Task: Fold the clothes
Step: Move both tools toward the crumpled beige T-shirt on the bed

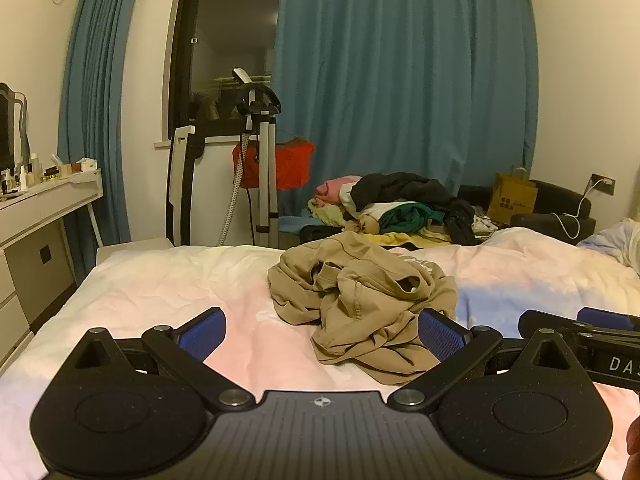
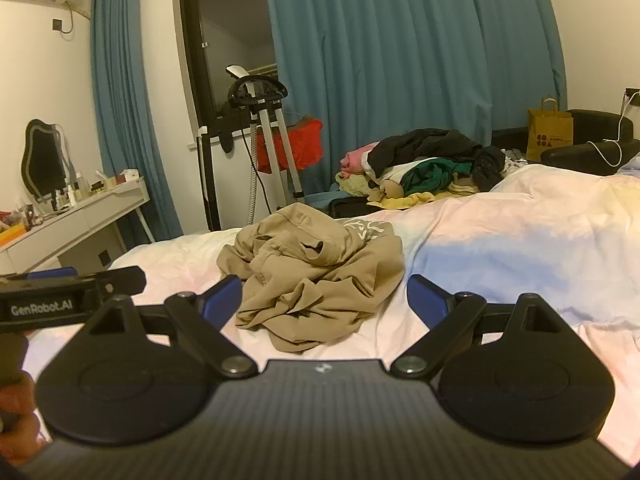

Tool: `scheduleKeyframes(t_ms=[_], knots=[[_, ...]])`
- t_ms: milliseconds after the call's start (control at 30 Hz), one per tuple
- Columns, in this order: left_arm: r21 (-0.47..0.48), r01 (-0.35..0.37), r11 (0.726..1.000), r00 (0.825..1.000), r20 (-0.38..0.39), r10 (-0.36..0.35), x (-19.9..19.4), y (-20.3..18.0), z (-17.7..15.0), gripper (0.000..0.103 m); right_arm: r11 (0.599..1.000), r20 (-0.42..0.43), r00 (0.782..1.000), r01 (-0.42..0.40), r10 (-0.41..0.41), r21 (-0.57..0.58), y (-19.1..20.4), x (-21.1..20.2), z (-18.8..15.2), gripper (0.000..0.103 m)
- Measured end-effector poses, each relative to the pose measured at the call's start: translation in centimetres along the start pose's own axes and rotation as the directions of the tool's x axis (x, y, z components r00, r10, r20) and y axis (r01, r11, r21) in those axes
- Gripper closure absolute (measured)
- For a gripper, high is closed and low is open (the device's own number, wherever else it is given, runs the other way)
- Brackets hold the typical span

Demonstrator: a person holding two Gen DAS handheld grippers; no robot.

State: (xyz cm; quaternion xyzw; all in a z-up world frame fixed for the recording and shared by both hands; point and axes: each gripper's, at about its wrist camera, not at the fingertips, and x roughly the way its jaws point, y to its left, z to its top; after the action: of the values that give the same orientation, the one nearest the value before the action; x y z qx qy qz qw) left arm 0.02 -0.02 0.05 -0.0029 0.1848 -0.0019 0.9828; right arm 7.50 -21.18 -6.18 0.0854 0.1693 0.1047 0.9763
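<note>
A crumpled tan garment (image 1: 360,300) lies in a heap on the bed (image 1: 160,288), just ahead of both grippers; it also shows in the right wrist view (image 2: 316,280). My left gripper (image 1: 322,334) is open and empty, hovering above the bedsheet with its right finger near the garment's near edge. My right gripper (image 2: 324,298) is open and empty, with the garment's near edge between its fingers in view. Each gripper shows at the edge of the other's view: the right one (image 1: 580,332) and the left one (image 2: 72,292).
A pile of mixed clothes (image 1: 400,208) lies beyond the bed's far edge. A garment steamer stand (image 1: 260,160) with a red garment (image 1: 288,164) stands by the blue curtain. A dressing table (image 1: 48,200) is at left. A paper bag (image 2: 548,132) and black sofa (image 2: 592,140) are at right.
</note>
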Motion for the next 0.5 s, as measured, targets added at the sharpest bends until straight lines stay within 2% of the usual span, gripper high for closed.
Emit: scheduleKeyframes(t_ms=[333,500], knots=[[-0.012,0.003,1.0,1.0,-0.007,-0.004,-0.5,0.24,0.56,0.0,1.0,0.022,1.0,0.02,-0.02,-0.008,0.21,0.09,0.11,0.012],[-0.023,-0.008,1.0,1.0,-0.001,0.008,-0.91,0.71,0.69,0.0,0.999,0.024,1.0,0.002,-0.004,0.054,0.31,-0.26,-0.43,0.012]])
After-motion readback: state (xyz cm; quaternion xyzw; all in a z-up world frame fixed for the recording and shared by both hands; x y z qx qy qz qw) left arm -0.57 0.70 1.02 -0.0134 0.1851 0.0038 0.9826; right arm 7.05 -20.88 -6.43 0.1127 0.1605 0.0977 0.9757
